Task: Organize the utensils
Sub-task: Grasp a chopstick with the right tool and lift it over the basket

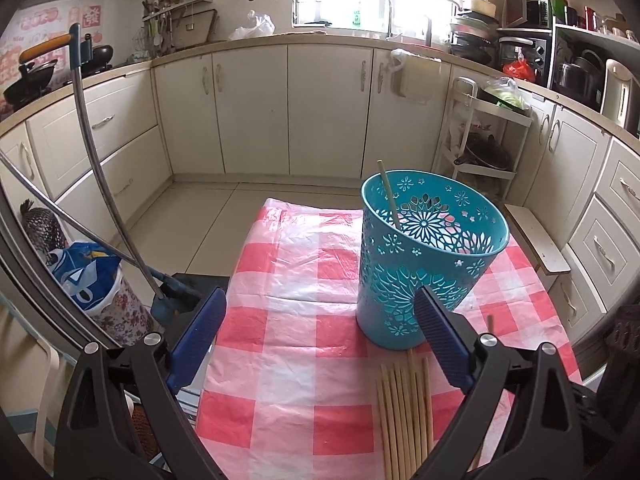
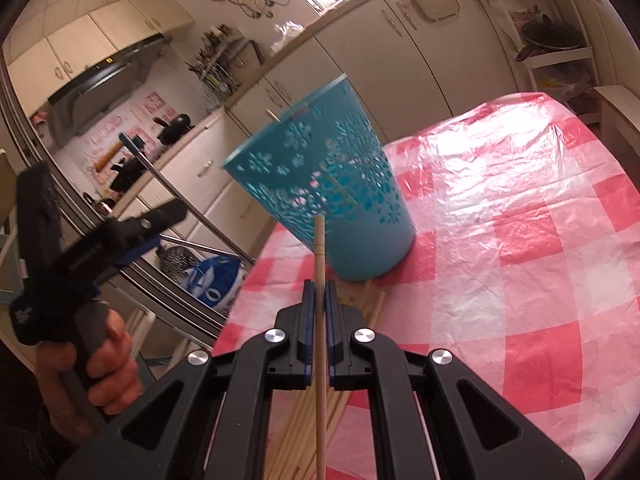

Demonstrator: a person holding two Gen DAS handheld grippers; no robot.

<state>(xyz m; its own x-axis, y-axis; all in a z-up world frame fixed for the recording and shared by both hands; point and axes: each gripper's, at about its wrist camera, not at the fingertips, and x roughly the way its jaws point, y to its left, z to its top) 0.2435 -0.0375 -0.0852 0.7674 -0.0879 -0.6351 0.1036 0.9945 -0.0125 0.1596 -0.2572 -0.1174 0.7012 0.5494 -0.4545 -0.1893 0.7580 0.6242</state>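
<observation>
Right gripper [image 2: 319, 300] pinches a single wooden chopstick [image 2: 319, 264], its tip raised just in front of the teal cutout holder [image 2: 360, 208]. One chopstick [image 1: 389, 196] already leans inside that holder. Loose chopsticks [image 1: 404, 412] lie bunched at its base on the red-checked tablecloth [image 1: 288, 320]. Left gripper [image 1: 320, 344] is spread wide beside the holder, empty.

A perforated utensil holder [image 1: 430, 264] stands on the tabletop [image 1: 304, 320], one chopstick [image 1: 389, 196] inside it. More chopsticks [image 1: 404, 412] lie before it (nearer the camera).
</observation>
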